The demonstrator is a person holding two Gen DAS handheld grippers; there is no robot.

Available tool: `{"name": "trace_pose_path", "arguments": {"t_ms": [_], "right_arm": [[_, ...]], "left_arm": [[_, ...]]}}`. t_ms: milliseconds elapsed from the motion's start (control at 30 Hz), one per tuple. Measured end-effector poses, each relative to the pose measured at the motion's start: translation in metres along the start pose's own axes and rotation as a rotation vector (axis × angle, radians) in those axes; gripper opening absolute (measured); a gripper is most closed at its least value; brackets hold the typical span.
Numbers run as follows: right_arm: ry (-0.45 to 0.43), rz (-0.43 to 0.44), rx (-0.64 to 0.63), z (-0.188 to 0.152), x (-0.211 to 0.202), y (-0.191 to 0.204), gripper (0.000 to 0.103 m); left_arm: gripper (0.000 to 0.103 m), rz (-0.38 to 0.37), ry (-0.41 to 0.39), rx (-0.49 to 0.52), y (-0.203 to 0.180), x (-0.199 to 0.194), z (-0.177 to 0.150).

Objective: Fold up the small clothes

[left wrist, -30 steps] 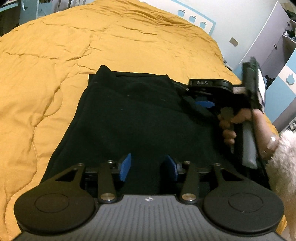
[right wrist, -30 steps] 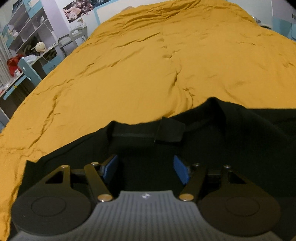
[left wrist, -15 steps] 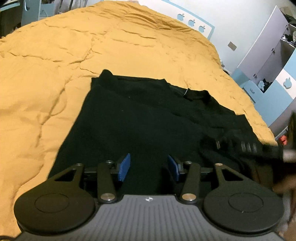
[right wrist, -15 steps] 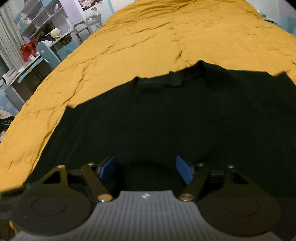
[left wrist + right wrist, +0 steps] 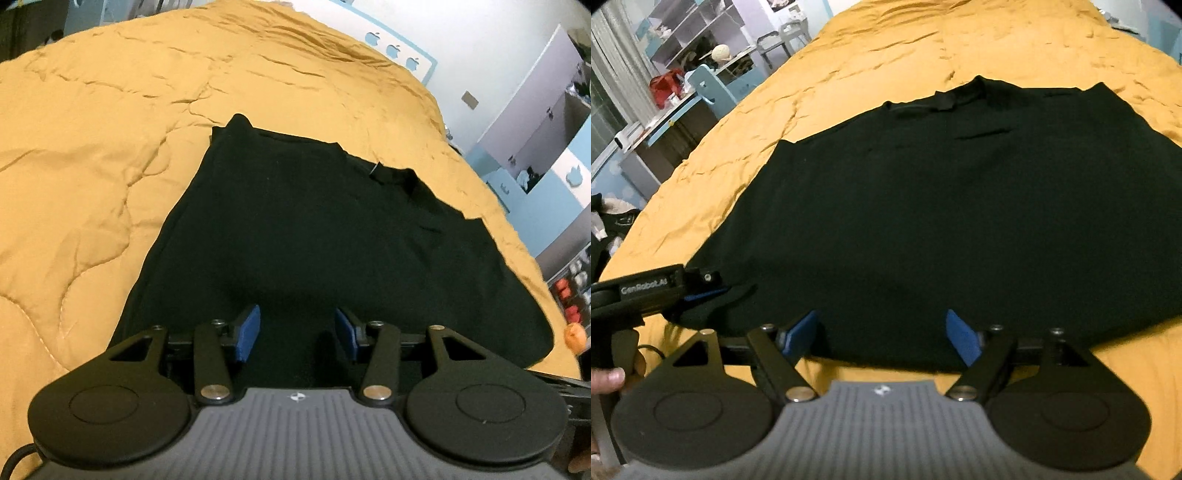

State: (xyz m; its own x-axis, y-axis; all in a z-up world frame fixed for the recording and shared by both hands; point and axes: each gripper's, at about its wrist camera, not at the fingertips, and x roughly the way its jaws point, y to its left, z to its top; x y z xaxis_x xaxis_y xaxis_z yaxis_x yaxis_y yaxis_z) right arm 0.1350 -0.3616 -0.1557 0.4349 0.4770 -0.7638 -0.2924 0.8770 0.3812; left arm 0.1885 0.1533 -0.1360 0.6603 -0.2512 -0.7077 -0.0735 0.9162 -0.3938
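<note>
1. Black cloth: the garment (image 5: 960, 206) lies spread on the quilt (image 5: 1015, 40), its collar edge on the far side from us and its near hem just ahead of both tools.
2. Left gripper (image 5: 295, 334): jaws spread, the cloth showing dark between the blue pads (image 5: 248, 334). In the right view its tip sits at the garment's near left corner, where a small flap is lifted; we cannot tell whether it pinches that flap.
3. Right gripper (image 5: 882, 339): jaws have just been opening and stand wide apart over the near hem, nothing pinched.
4. Risk: we judge that a grab taking only the top layer, or both corners unevenly, would give a skewed fold.
5. Risk: the soft quilt could be caught along with the hem and drag the garment askew.
6. Look: matte and mostly flat, with slight creases near the collar.
</note>
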Motion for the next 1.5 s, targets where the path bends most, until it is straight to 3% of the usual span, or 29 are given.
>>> {"name": "trace_pose_path", "arguments": {"t_ms": [233, 500, 533, 667, 767, 1133, 1333, 1500], "right_arm": [[-0.047, -0.057, -0.107, -0.008, -0.002, 0.016, 0.077], [-0.133, -0.014, -0.561, -0.029, -0.007, 0.112, 0.077], [-0.14, -0.013, -0.613, -0.034, -0.003, 0.124, 0.076], [-0.143, -0.021, -0.792, -0.05, 0.022, 0.162, 0.054], [-0.18, -0.055, -0.876, -0.057, 0.036, 0.182, 0.054], [-0.258, -0.093, -0.954, -0.049, 0.076, 0.23, 0.058], [-0.301, -0.084, -0.968, -0.048, 0.085, 0.231, 0.059], [-0.316, -0.08, -0.953, -0.046, 0.088, 0.227, 0.064]], "left_arm": [[0.055, -0.047, 0.026, -0.035, 0.005, -0.012, 0.011], [0.062, 0.026, -0.023, -0.073, 0.041, -0.048, 0.032], [0.062, 0.025, -0.024, -0.085, 0.046, -0.05, 0.033], [0.062, 0.082, -0.037, -0.082, 0.064, -0.054, 0.041], [0.062, 0.072, -0.035, -0.098, 0.075, -0.051, 0.044], [0.062, 0.015, -0.003, -0.11, 0.093, -0.013, 0.07], [0.062, -0.034, 0.065, -0.151, 0.106, 0.031, 0.093], [0.062, -0.202, 0.075, -0.268, 0.121, 0.062, 0.109]]}}
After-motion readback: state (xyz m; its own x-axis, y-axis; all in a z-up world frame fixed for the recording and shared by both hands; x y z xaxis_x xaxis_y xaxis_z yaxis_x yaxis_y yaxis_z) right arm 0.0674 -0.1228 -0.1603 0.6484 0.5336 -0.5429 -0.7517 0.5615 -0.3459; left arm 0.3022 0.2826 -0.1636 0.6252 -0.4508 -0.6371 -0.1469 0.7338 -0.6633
